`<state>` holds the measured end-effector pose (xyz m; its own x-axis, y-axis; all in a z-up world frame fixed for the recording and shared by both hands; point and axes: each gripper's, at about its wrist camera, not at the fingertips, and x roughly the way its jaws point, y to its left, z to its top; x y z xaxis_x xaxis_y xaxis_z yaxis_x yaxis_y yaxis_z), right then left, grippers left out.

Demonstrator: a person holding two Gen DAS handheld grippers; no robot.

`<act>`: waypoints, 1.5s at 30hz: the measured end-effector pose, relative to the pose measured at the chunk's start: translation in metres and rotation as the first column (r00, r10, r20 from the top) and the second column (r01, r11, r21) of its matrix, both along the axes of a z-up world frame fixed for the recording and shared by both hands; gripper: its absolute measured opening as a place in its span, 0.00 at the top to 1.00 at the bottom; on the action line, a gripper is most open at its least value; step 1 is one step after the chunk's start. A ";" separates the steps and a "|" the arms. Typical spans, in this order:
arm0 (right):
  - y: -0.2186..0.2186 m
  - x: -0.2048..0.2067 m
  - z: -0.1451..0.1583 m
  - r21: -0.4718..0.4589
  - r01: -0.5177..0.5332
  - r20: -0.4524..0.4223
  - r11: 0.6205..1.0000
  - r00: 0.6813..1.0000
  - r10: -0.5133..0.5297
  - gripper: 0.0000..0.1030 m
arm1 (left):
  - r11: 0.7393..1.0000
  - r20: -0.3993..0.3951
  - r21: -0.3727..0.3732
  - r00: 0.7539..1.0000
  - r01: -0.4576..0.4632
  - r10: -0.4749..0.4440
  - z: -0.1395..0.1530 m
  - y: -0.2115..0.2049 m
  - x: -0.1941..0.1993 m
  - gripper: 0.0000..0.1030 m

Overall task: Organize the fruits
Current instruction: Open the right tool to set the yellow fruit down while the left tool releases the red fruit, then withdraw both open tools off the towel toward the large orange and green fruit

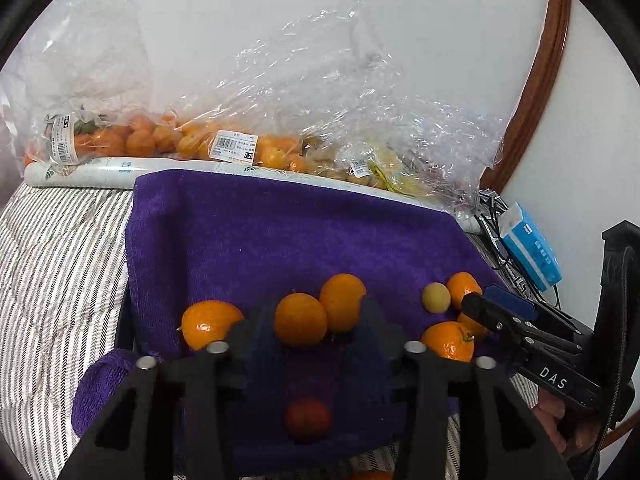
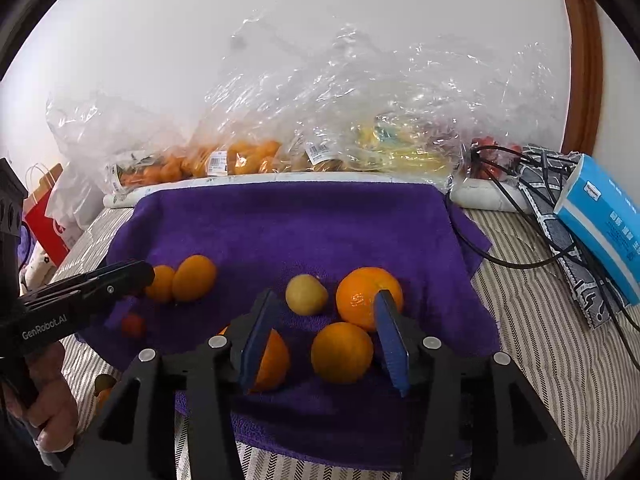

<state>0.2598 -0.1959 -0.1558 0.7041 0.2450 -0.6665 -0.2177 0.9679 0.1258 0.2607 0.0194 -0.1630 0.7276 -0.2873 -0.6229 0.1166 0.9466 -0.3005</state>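
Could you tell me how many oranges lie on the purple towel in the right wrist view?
5 oranges: two together at left, one large at right, one in front of it, one half hidden front-centre; more may be hidden.

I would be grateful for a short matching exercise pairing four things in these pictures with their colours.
Things:
1. towel
2. tissue pack
3. small round fruit
4. paper bag

Colours:
A. red
B. pale yellow-green
C. purple
D. blue and white

Pairs: 1-C, 2-D, 3-B, 4-A
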 end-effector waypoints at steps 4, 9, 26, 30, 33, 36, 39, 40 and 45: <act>-0.001 0.000 0.001 0.002 0.010 0.001 1.000 1.000 -0.010 0.46 | 1.000 0.004 -0.002 1.000 -0.005 0.005 0.001 0.000 -0.002 0.53; -0.001 0.000 0.002 0.003 0.013 0.006 1.000 1.000 -0.013 0.44 | 1.000 -0.001 -0.001 1.000 -0.008 0.008 0.001 0.001 0.000 0.51; 0.003 -0.012 0.007 -0.022 0.010 0.046 1.000 0.999 -0.009 0.44 | 1.000 0.006 0.003 1.000 -0.021 0.020 0.006 -0.001 -0.004 0.46; 0.001 -0.017 0.010 -0.011 0.014 0.068 1.000 0.998 -0.014 0.43 | 0.999 0.016 0.039 0.999 -0.034 0.033 0.005 -0.004 -0.005 0.45; 0.000 -0.019 0.011 -0.014 0.014 0.085 1.000 0.996 -0.013 0.43 | 0.998 0.014 0.056 0.999 -0.037 0.037 0.003 -0.005 -0.004 0.45; 0.002 -0.020 0.012 -0.030 -0.007 0.079 1.000 0.997 0.009 0.43 | 0.997 0.020 0.053 0.999 -0.048 0.047 0.005 -0.003 -0.005 0.45; 0.007 -0.027 0.021 -0.063 -0.047 0.104 0.997 0.993 0.054 0.43 | 0.996 0.042 0.055 0.997 -0.065 0.063 0.007 -0.001 -0.008 0.45; 0.008 -0.031 0.025 -0.057 -0.060 0.119 0.997 0.991 0.066 0.43 | 0.996 0.046 0.060 0.996 -0.073 0.070 0.007 0.000 -0.009 0.45; 0.009 -0.044 0.040 -0.027 -0.050 0.119 0.998 0.992 0.052 0.43 | 0.993 0.047 0.075 0.995 -0.088 0.084 0.006 0.000 -0.009 0.45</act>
<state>0.2157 -0.1868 -0.1162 0.7659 0.2677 -0.5846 -0.2790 0.9575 0.0730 0.2513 0.0199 -0.1566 0.7748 -0.1750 -0.6075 0.0453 0.9738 -0.2228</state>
